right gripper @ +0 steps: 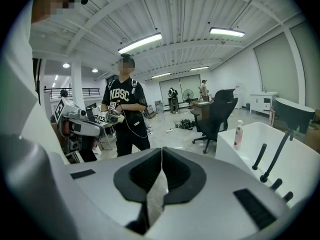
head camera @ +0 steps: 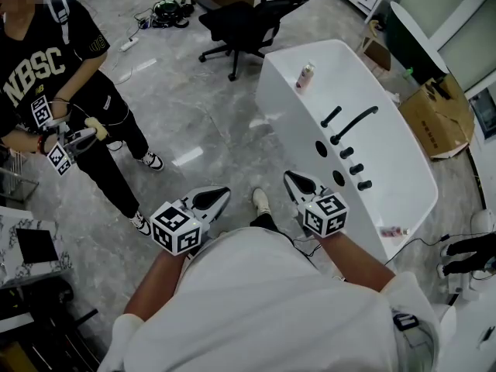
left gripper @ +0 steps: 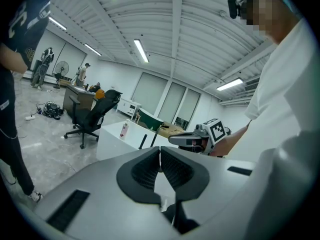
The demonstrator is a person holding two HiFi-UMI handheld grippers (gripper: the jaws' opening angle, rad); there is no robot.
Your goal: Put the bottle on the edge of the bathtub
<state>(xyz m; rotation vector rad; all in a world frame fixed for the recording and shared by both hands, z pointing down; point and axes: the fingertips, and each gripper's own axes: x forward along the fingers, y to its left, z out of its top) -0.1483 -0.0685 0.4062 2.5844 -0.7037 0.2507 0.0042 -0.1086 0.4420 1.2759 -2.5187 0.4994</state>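
A pale pink bottle (head camera: pixel 305 76) stands upright on the far rim of the white bathtub (head camera: pixel 279 99); it also shows small in the left gripper view as the bottle (left gripper: pixel 124 129) and in the right gripper view as the bottle (right gripper: pixel 238 133). Both grippers hang close to my body, well short of the tub. My left gripper (head camera: pixel 220 194) is shut and empty, its jaws meeting at the tips (left gripper: pixel 160 149). My right gripper (head camera: pixel 288 177) is also shut on nothing, jaws together (right gripper: pixel 162 150).
Black taps and a spout (head camera: pixel 353 124) line the tub's deck. A black office chair (head camera: pixel 246 18) stands beyond the tub. A person in a black shirt (head camera: pixel 54 76) stands at the left with other grippers. Cardboard boxes (head camera: pixel 438 115) lie right of the tub.
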